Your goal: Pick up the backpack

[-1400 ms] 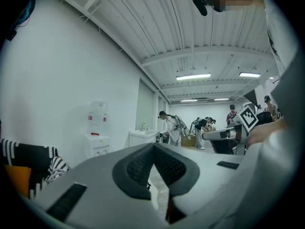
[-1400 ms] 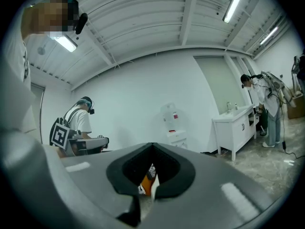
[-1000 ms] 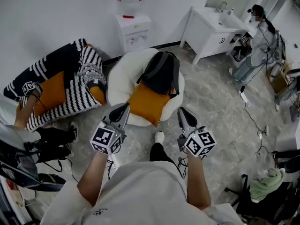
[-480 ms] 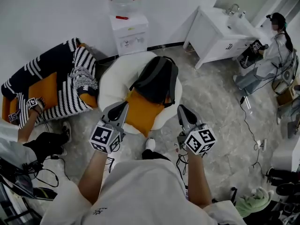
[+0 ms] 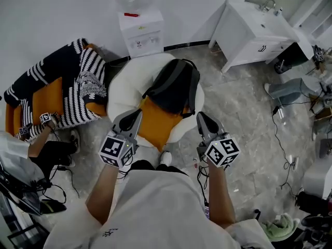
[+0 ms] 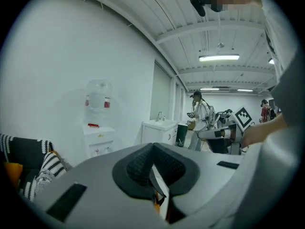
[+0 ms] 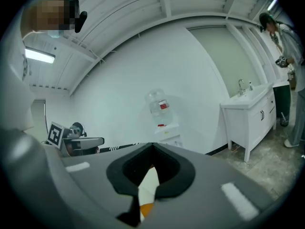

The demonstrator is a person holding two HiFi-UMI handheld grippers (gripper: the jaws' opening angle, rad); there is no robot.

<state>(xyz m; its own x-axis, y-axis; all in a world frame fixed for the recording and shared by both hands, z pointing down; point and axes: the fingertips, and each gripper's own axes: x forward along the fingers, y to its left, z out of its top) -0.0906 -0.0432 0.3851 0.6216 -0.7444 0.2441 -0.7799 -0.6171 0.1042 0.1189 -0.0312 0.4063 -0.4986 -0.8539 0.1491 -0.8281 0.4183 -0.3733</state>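
A dark grey backpack (image 5: 174, 87) lies on a round white chair (image 5: 122, 87), its lower end resting on an orange cushion (image 5: 155, 122). In the head view my left gripper (image 5: 133, 117) is over the chair's near left rim, short of the backpack, jaws shut and empty. Off the chair's near right rim, my right gripper (image 5: 203, 120) is also shut and empty. The left gripper view shows the closed jaws (image 6: 152, 149) pointing level across the room. The right gripper view shows the same closed jaws (image 7: 152, 149), with white chair and orange cushion in the slit below them.
A water dispenser (image 5: 137, 25) stands against the wall behind the chair. A white sink cabinet (image 5: 254, 30) is at the back right. A striped sofa (image 5: 67, 87) and a seated person (image 5: 31, 149) are on the left. Cables (image 5: 282, 139) trail over the floor at the right.
Both grippers have come forward towards the white chair and now stand at its near rim. The person at the sink has slid towards the right edge of the view.
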